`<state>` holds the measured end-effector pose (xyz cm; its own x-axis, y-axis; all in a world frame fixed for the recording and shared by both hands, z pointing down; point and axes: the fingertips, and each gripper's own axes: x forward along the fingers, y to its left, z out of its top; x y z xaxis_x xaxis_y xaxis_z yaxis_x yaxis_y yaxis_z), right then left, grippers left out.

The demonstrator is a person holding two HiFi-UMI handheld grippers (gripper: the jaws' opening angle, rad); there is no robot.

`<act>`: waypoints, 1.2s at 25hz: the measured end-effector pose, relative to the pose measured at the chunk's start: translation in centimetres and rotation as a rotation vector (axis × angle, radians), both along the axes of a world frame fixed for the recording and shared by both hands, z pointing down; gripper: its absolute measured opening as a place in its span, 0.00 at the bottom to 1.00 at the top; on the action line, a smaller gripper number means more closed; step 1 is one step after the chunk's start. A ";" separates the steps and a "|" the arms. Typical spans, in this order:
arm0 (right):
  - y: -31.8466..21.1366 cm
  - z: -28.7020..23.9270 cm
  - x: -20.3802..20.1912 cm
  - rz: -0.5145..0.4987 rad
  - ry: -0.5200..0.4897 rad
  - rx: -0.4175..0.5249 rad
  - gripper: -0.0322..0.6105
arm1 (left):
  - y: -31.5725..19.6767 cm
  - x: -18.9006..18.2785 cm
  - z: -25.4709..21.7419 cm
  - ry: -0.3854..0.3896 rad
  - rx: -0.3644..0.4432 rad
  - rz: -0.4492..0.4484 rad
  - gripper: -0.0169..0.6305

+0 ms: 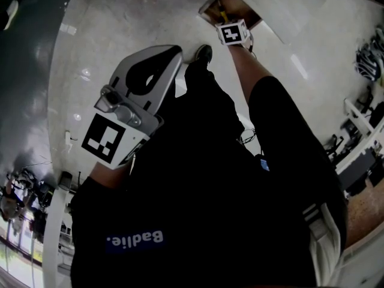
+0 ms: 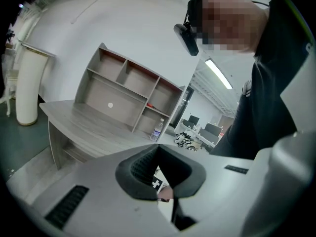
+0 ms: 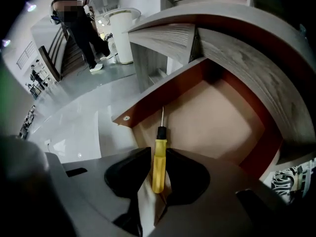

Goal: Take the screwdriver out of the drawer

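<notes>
The screwdriver (image 3: 159, 164) has a yellow handle and a thin metal shaft that points toward the drawer's far corner. My right gripper (image 3: 158, 154) is shut on the handle, just above the beige bottom of the open drawer (image 3: 222, 117). From the head view, the right gripper (image 1: 225, 21) reaches down into the drawer (image 1: 241, 8), and a bit of the yellow screwdriver (image 1: 220, 9) shows there. My left gripper (image 1: 176, 54) is held up close to the body, away from the drawer. Its jaws stand together with nothing between them; in its own view the left gripper (image 2: 158, 147) faces the room.
The drawer sits under a grey wooden desk top (image 3: 237, 48) with red-brown edges. The left gripper view shows a desk with a shelf unit (image 2: 128, 90), a water bottle (image 2: 157, 131) and a white column (image 2: 27, 90). A person (image 3: 79, 28) stands far off on the glossy floor (image 1: 120, 17).
</notes>
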<state>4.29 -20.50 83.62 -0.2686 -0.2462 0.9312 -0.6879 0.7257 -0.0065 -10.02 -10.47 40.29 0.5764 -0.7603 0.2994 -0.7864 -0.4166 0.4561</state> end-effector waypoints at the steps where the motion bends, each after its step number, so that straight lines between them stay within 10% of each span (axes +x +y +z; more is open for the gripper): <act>1: -0.1 0.2 0.1 -0.004 0.013 0.002 0.23 | 0.2 0.0 0.2 -0.001 -0.006 0.002 0.02; 15: -0.8 2.3 0.7 -0.051 0.137 0.018 0.22 | 1.2 0.0 1.5 -0.012 -0.049 0.005 0.02; 30: -1.0 -4.5 1.2 0.054 -0.016 0.017 0.21 | 1.5 0.3 -1.9 0.026 0.029 0.039 0.02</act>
<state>5.50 -21.49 79.08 -0.2695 -0.2760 0.9226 -0.7257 0.6880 -0.0061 -9.73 -8.92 38.44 0.6131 -0.7452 0.2623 -0.7574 -0.4600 0.4635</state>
